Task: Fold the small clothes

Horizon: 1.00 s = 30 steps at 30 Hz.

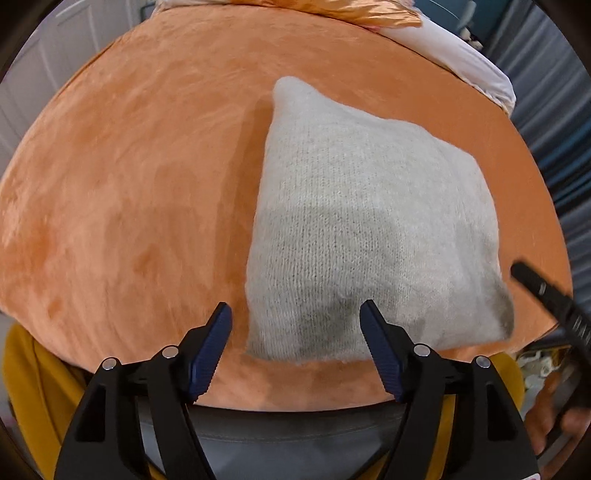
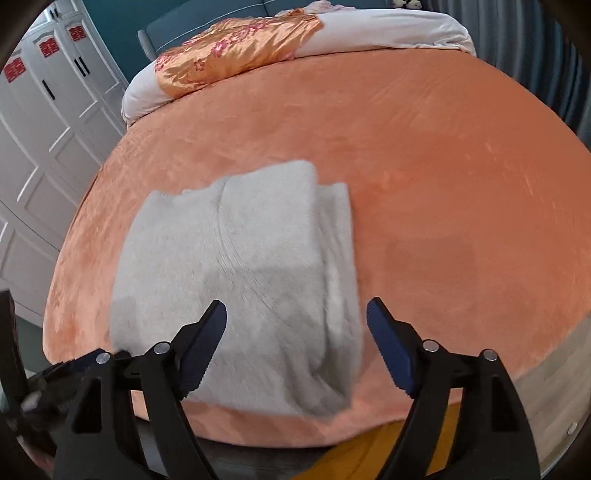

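A pale grey knitted garment (image 1: pixel 362 229) lies folded into a thick block on the orange bed cover (image 1: pixel 129 206), near the bed's front edge. My left gripper (image 1: pixel 295 310) hovers open over the block's near left corner, with nothing pinched between its blue pads. In the right wrist view the same garment (image 2: pixel 236 273) shows stacked layers along its right side. My right gripper (image 2: pixel 295 310) stands open above its near right corner, its pads clear of the cloth. The right gripper's black tip (image 1: pixel 546 295) shows at the left wrist view's right edge.
An orange flowered quilt (image 2: pixel 236 51) and a white pillow (image 2: pixel 388 29) lie at the head of the bed. White wardrobe doors (image 2: pixel 40 122) stand to the left. Yellow cloth (image 1: pixel 33 384) and a person's hand (image 1: pixel 561 432) are below the bed's front edge.
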Tool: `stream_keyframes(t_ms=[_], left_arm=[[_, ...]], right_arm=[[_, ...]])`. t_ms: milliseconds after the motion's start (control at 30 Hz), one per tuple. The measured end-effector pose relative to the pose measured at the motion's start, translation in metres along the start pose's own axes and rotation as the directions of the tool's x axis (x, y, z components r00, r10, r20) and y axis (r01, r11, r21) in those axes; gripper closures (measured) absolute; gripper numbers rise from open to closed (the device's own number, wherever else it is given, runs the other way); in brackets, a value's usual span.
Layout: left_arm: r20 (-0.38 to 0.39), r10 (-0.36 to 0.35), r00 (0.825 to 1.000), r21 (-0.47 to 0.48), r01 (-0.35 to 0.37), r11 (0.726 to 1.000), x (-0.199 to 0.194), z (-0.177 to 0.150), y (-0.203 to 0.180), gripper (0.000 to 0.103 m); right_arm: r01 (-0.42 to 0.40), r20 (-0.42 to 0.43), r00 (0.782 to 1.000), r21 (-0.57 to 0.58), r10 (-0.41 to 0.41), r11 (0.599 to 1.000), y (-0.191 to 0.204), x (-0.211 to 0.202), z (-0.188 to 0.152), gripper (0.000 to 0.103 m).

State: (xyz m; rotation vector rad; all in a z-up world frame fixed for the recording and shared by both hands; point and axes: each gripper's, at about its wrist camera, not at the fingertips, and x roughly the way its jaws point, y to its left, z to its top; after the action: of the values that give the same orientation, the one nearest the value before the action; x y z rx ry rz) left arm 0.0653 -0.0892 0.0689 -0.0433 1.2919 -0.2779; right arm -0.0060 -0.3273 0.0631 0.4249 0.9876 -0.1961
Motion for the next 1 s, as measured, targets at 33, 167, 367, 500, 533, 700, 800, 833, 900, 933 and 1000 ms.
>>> stream_keyframes(t_ms=[33, 167, 367, 500, 533, 700, 800, 833, 900, 933, 1000], left_arm=[[-0.002, 0.004, 1.0, 0.004, -0.004, 1.0, 0.0, 0.0, -0.001, 0.034], [-0.001, 0.029, 1.0, 0.04, -0.029, 0.999, 0.002, -0.001, -0.013, 0.031], [0.019, 0.069, 0.997, 0.058, -0.07, 0.996, 0.006, 0.002, -0.016, 0.021], [0.024, 0.078, 0.997, 0.057, -0.079, 0.995, 0.013, 0.011, -0.014, 0.017], [0.02, 0.074, 0.997, 0.059, -0.075, 0.995, 0.017, 0.013, -0.013, 0.017], [-0.008, 0.062, 0.998, 0.052, -0.062, 0.997, 0.034, 0.022, -0.011, 0.011], [-0.009, 0.063, 0.998, 0.058, -0.063, 0.996, 0.041, 0.025, -0.014, 0.01], [-0.01, 0.062, 0.998, 0.063, -0.061, 0.996, 0.043, 0.026, -0.016, 0.01], [-0.007, 0.066, 0.998, 0.068, -0.065, 0.996, 0.048, 0.028, -0.017, 0.005], [-0.006, 0.06, 0.998, 0.07, -0.059, 0.996, 0.05, 0.028, -0.016, 0.005], [-0.013, 0.02, 1.0, 0.07, -0.019, 0.997, 0.055, 0.031, -0.013, 0.005]], right_arm=[[-0.004, -0.014, 1.0, 0.01, 0.004, 1.0, -0.003, 0.001, -0.003, 0.027], [-0.022, -0.074, 0.997, 0.072, 0.027, 0.997, -0.008, 0.018, -0.011, 0.026], [-0.056, -0.145, 0.987, 0.126, 0.075, 0.99, -0.013, 0.041, -0.028, 0.023], [-0.106, -0.161, 0.978, 0.176, 0.135, 0.979, -0.019, 0.052, -0.026, 0.02], [-0.111, -0.165, 0.976, 0.184, 0.142, 0.977, -0.019, 0.054, -0.025, 0.02], [-0.138, -0.183, 0.967, 0.202, 0.176, 0.97, -0.018, 0.07, -0.021, 0.015], [-0.141, -0.181, 0.967, 0.195, 0.177, 0.971, -0.016, 0.075, -0.019, 0.012], [-0.142, -0.18, 0.968, 0.193, 0.177, 0.971, -0.016, 0.077, -0.019, 0.011], [-0.141, -0.179, 0.968, 0.192, 0.176, 0.971, -0.014, 0.08, -0.018, 0.01], [-0.142, -0.178, 0.968, 0.192, 0.177, 0.971, -0.015, 0.08, -0.018, 0.009], [-0.14, -0.178, 0.968, 0.19, 0.174, 0.972, -0.014, 0.083, -0.017, 0.008]])
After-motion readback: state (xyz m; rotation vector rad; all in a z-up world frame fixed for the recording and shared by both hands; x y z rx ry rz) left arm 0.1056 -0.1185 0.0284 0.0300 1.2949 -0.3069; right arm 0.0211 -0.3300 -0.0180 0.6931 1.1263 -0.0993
